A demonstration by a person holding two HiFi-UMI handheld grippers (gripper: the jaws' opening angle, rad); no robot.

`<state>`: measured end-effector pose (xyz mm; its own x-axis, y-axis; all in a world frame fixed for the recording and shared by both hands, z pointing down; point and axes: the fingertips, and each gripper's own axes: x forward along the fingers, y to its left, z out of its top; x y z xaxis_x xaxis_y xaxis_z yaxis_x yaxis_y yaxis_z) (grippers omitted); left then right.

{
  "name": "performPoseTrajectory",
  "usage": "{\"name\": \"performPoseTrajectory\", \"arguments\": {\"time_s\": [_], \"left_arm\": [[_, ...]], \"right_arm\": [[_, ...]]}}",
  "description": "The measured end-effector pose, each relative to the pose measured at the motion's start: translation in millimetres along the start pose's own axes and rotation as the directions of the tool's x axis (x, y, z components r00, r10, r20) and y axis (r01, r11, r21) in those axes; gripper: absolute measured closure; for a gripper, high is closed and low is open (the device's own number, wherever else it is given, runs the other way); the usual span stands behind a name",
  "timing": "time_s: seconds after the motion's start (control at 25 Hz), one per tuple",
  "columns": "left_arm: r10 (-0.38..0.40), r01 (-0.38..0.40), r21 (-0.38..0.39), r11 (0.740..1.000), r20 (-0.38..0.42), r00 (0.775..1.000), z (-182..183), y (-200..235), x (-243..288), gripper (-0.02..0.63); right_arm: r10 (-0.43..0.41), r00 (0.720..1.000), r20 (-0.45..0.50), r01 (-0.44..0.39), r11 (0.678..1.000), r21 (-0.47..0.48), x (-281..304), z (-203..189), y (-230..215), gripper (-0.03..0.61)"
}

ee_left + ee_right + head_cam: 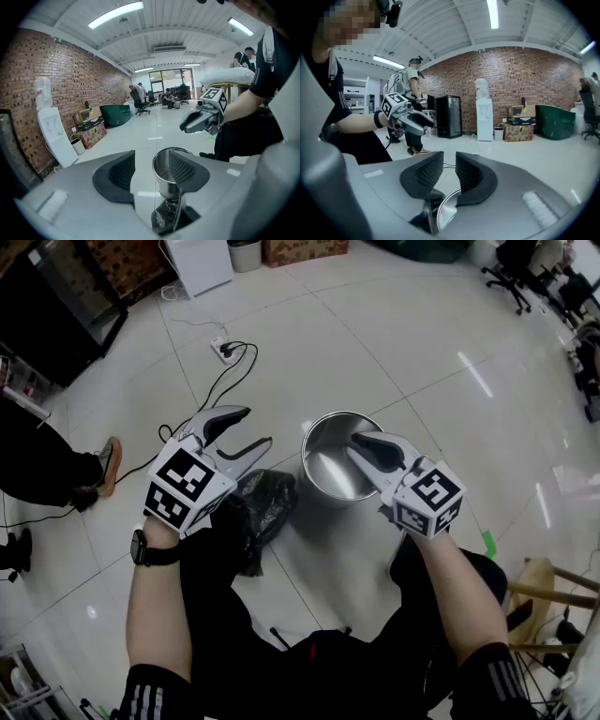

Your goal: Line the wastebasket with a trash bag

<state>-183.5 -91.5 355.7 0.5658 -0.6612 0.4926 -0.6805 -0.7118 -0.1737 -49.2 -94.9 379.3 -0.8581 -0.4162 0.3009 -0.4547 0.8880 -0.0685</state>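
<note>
bag (263,502): heaped on floor, touching bin (324,476), just below left claw (255,427) | left claw: spread, empty, nearer | right claw (362,440): narrow gap, empty, over bin

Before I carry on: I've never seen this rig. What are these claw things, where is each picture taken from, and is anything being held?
No robot here: a person holds a two-jaw gripper in each hand. The head view looks down from a camera on the person's head; the other two views come from cameras riding on each gripper, looking along its jaws. On the tiled floor stands an unlined metal wastebasket, with a crumpled black trash bag lying beside it. The left gripper has its jaws wide apart, the right gripper only slightly apart; both hold nothing.
</note>
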Motion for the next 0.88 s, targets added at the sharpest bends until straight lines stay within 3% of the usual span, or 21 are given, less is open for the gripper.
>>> {"name": "performPoseTrajectory", "arguments": {"time_s": [0.28,0.48,0.68,0.88], "left_arm": [[0.047,-0.047,-0.016,0.999,0.007,0.999,-19,20,-30,0.393],[0.092,-0.091,-0.05,0.995,0.019,0.996,-33,37,-58,0.393],[0.123,-0.119,-0.093,0.989,0.037,0.992,-40,47,-81,0.393],[0.126,-0.122,-0.093,0.988,0.039,0.991,-44,58,-88,0.393]], "right_arm": [[0.155,0.979,-0.133,-0.154,0.988,0.017,59,-54,69,0.424],[0.26,0.923,-0.284,-0.261,0.965,0.034,118,-127,117,0.376],[0.306,0.874,-0.379,-0.303,0.951,0.068,167,-192,148,0.342],[0.302,0.815,-0.496,-0.353,0.936,-0.01,206,-243,164,0.323]]}}
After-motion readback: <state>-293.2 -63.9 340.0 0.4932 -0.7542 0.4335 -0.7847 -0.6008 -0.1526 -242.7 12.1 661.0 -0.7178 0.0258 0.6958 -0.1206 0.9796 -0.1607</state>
